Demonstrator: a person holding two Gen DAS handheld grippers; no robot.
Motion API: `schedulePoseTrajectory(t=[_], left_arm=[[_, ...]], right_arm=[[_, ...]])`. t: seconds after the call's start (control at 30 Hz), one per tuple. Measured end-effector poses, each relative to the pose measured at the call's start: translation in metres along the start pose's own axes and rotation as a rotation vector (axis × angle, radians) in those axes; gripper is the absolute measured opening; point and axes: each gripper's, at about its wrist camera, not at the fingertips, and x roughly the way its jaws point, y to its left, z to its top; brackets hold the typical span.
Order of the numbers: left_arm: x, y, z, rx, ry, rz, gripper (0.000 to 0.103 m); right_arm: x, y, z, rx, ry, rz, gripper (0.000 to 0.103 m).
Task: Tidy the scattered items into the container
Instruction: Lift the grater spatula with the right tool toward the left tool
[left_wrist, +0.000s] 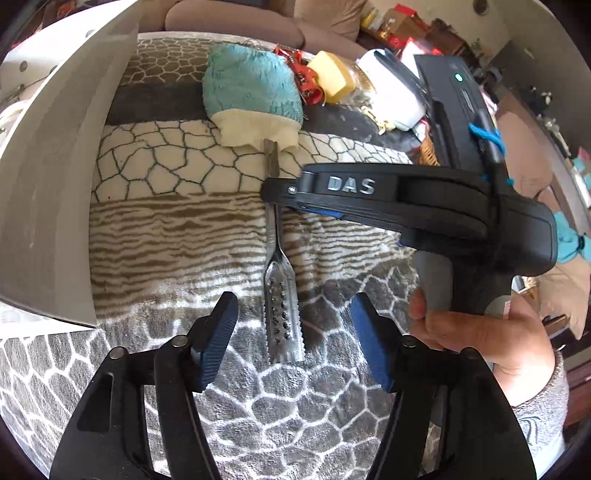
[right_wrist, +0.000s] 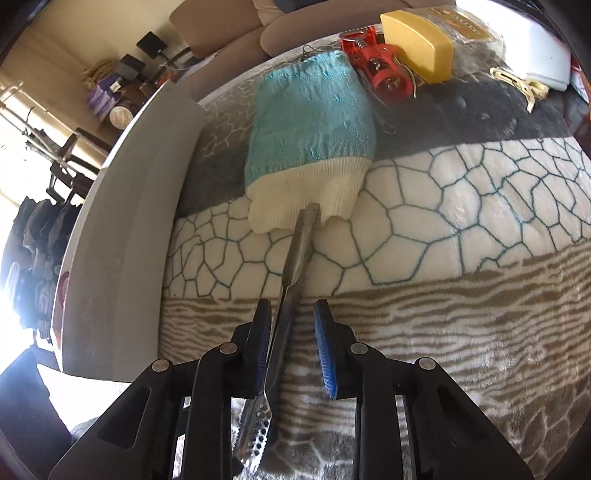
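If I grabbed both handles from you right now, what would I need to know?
Right claw: open, fingers on either side of the metal scaler's handle, not yet closed on it.
Left claw: open, empty, over the scaler's perforated blade.
Scaler lies on the patterned blanket, handle tip on the knitted hat.
Red tool and yellow box sit farther back.
White container stands left.
Nothing visibly packed; everything is left.

Open blanket (right_wrist: 461, 258) lies right of the metal scaler (right_wrist: 295, 251); the grey container wall (right_wrist: 122, 236) blocks the left, the glove (right_wrist: 314, 147) blocks ahead.
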Motion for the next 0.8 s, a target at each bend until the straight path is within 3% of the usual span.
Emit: schedulePoseTrajectory(t=[0.1, 0.23, 0.27, 0.37, 0.6, 0.8], left_arm=[[0.015, -0.01, -0.008, 0.042, 0.045, 0.036, 0.054], [0.017, -0.011, -0.01, 0.06, 0.042, 0.061, 0.034], [0.017, -0.008, -0.011, 0.051, 0.041, 0.059, 0.027], [0.015, 0.0, -0.01, 0.025, 0.047, 0.032, 0.02], [0.01, -0.003, -0.009, 0.015, 0.03, 0.033, 0.018], [0.018, -0.005, -0.007, 0.027, 0.049, 0.047, 0.023]], right_arm=[[0.005, 0.011, -0.001, -0.059, -0.009, -0.036, 0.031], [0.009, 0.023, -0.003, -0.152, -0.013, -0.081, 0.03], [0.009, 0.024, -0.003, -0.162, -0.011, -0.087, 0.026], [0.009, 0.019, -0.003, -0.175, -0.002, -0.085, 0.017], [-0.002, 0.011, -0.002, -0.116, -0.006, 0.021, 0.014], [0.003, 0.015, -0.006, -0.144, 0.027, -0.005, 0.014]])
